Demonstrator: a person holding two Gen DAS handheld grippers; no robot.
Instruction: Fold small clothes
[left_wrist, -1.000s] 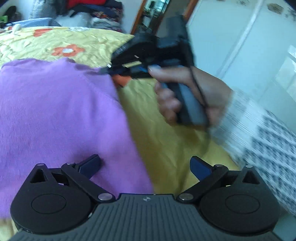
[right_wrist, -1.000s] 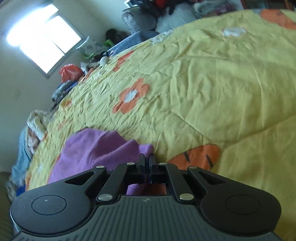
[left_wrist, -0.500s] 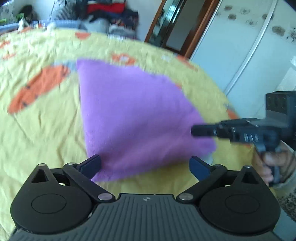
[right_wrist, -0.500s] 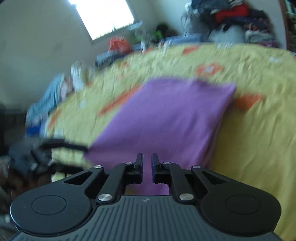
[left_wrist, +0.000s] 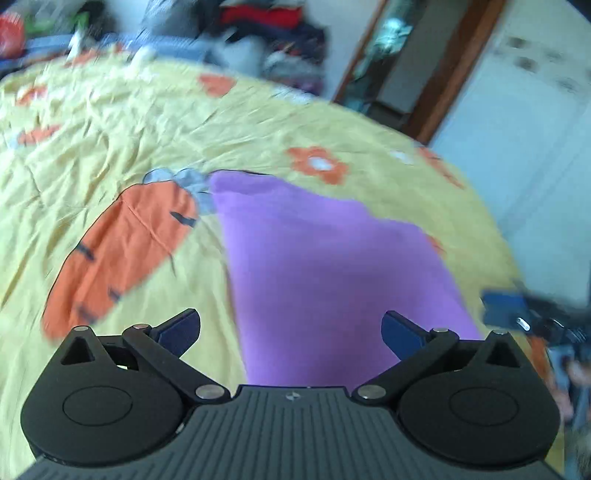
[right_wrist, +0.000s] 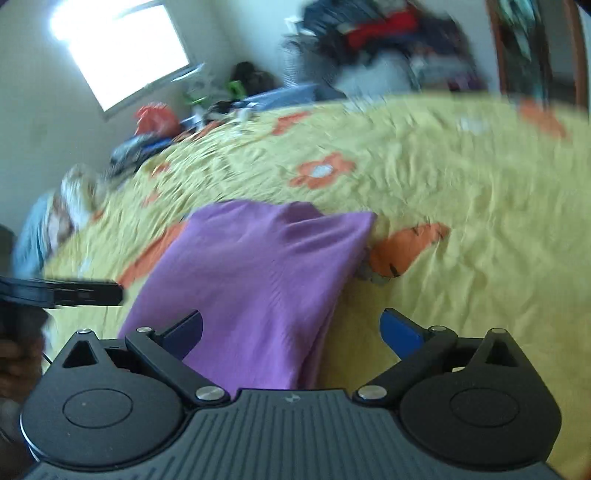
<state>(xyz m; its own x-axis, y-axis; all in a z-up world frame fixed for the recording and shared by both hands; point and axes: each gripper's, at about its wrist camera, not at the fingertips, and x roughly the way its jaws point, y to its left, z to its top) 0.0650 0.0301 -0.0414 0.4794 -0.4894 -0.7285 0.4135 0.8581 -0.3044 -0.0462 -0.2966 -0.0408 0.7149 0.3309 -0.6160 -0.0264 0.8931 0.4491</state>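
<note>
A purple garment (left_wrist: 325, 266) lies folded flat on the yellow bedspread (left_wrist: 110, 118). It also shows in the right wrist view (right_wrist: 258, 273). My left gripper (left_wrist: 291, 328) is open and empty, above the garment's near edge. My right gripper (right_wrist: 291, 328) is open and empty, above the garment's near right edge. The right gripper's tip shows at the right edge of the left wrist view (left_wrist: 517, 314). The left gripper shows at the left of the right wrist view (right_wrist: 74, 291).
The bedspread (right_wrist: 461, 192) has orange carrot (left_wrist: 122, 251) and flower (left_wrist: 317, 164) prints. Piles of clothes (right_wrist: 388, 37) lie beyond the bed's far edge. A window (right_wrist: 122, 48) is at the far left, a doorway (left_wrist: 402, 70) and white wardrobe (left_wrist: 524, 129) at the right.
My right gripper has opened and let go of the purple garment. Both grippers have pulled back from it. The garment now lies flat on the bed.
</note>
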